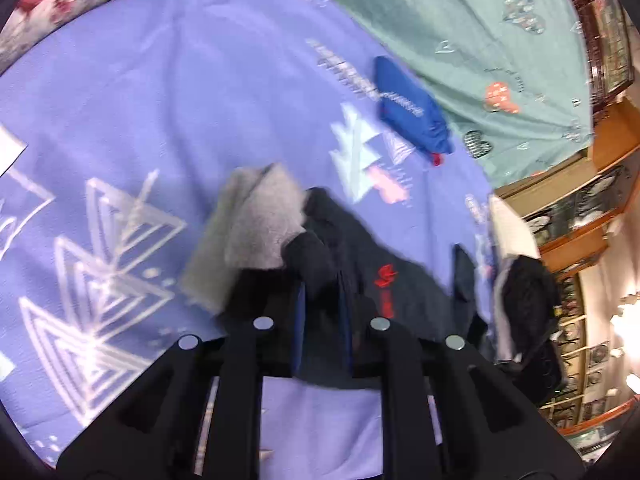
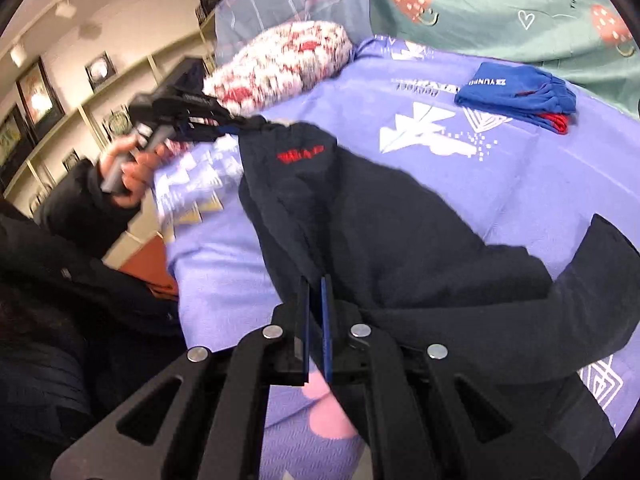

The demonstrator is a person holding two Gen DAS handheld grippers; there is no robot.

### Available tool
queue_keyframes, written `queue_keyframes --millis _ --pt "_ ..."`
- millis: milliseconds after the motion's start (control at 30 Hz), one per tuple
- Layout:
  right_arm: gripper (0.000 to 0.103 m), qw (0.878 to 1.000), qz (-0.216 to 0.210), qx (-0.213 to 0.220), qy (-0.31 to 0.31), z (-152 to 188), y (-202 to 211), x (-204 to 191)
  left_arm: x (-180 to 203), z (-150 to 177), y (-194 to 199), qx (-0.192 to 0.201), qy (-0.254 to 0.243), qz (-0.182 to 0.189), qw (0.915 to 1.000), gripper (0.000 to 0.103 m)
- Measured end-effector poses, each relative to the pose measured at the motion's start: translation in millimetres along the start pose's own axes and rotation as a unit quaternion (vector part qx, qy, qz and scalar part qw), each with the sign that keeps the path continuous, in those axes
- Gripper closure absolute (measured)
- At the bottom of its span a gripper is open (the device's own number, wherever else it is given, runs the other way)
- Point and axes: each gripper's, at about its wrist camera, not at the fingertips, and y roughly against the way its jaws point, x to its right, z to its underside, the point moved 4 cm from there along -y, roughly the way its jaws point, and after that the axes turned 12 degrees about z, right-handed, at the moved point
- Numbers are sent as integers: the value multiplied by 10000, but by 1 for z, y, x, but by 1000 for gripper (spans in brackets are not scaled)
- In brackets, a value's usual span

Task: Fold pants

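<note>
We had both grippers, left (image 1: 322,300) and right (image 2: 316,320), clenched on the dark pants (image 2: 400,232), lifted crumpled over the near bed (image 2: 500,184), so folding had barely begun, with blue shorts (image 2: 516,92) lying far right.

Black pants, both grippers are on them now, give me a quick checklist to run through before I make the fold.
1. Left gripper pinching the black pants: ok, fabric sits between its fingers.
2. Right gripper pinching the pants: ok, jaws nearly closed on cloth.
3. Pants spread flat: not ok, bunched, grey lining turned out.
4. Landing area on purple sheet: ok, bare.
5. Folded blue garment out of the way: ok, apart.
6. Both legs aligned: cannot tell.
</note>
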Motion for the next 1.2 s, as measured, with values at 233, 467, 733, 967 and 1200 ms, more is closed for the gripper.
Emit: queue_keyframes --millis 233,467,733,967,1200 --pt "98 9997 19 -233 -37 9 -16 -5 -25 17 -19 -161 186 100 9996 81" --pt "98 9996 -16 -256 -129 12 -19 -3 -17 2 -35 -182 132 -35 9997 57" --pt "98 9997 -84 -95 -212 10 -14 0 -18 3 -29 89 212 -34 9997 88" --pt "98 9996 -200 -50 -185 13 -2 -1 -7 18 -17 136 -184 -403 9989 88" --pt "85 9973 504 -528 42 20 -21 -12 -28 25 -29 59 -158 -598 9981 75"
